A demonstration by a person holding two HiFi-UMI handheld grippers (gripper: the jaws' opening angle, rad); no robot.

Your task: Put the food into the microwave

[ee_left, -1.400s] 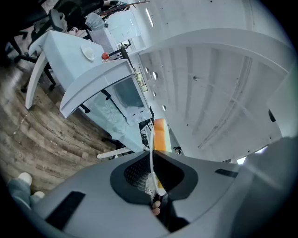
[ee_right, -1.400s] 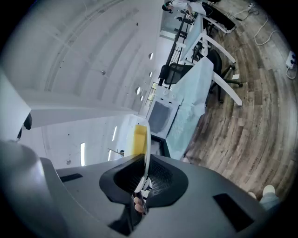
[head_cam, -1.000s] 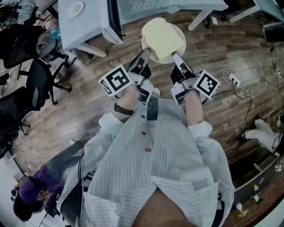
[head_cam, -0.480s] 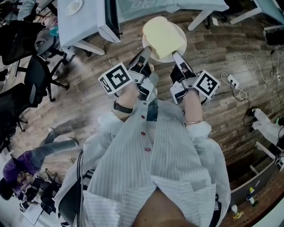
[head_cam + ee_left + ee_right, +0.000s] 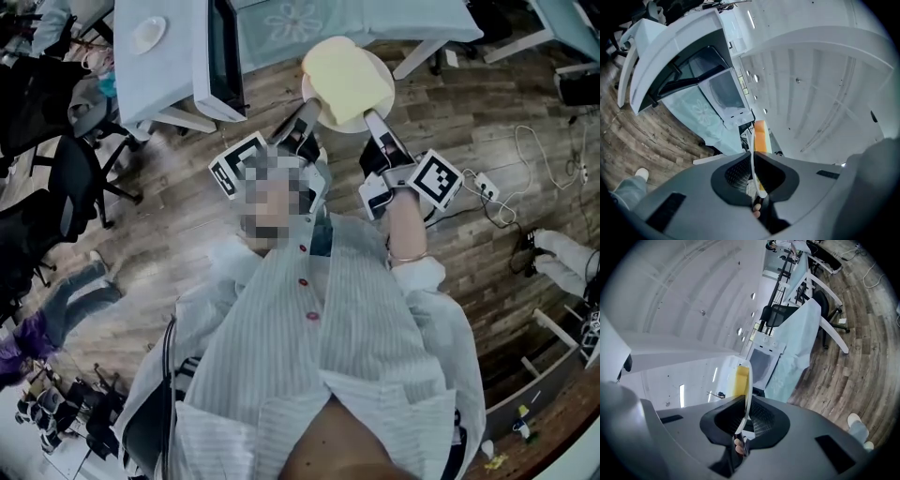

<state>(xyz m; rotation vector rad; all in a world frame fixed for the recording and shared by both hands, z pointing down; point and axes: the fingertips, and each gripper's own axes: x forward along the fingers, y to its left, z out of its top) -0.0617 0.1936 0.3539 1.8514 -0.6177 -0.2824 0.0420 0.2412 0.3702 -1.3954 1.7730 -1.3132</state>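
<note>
A white plate (image 5: 375, 67) carrying a pale yellow slice of food (image 5: 343, 77) hangs over the wooden floor in front of me. My left gripper (image 5: 309, 114) is shut on the plate's left rim and my right gripper (image 5: 373, 120) is shut on its right rim. In the left gripper view the plate's edge (image 5: 753, 154) runs between the jaws of the left gripper (image 5: 752, 161), with the food (image 5: 760, 136) behind it. The right gripper view has the rim (image 5: 747, 380) clamped in the right gripper (image 5: 745, 406), food (image 5: 739, 379) beside it. The white microwave (image 5: 221, 54) stands on a table ahead left, its door (image 5: 686, 72) open.
A small white dish (image 5: 150, 33) lies on the microwave's table (image 5: 150, 75). A second table with a pale blue flowered cloth (image 5: 309, 21) stands behind the plate. Black office chairs (image 5: 66, 178) and a person's legs (image 5: 66, 295) are at left. A power strip with cables (image 5: 487, 183) lies at right.
The table and microwave have slid rightward and closer to the plate in the head view. Both grippers keep the same hold on the plate. The person at lower left has shifted.
</note>
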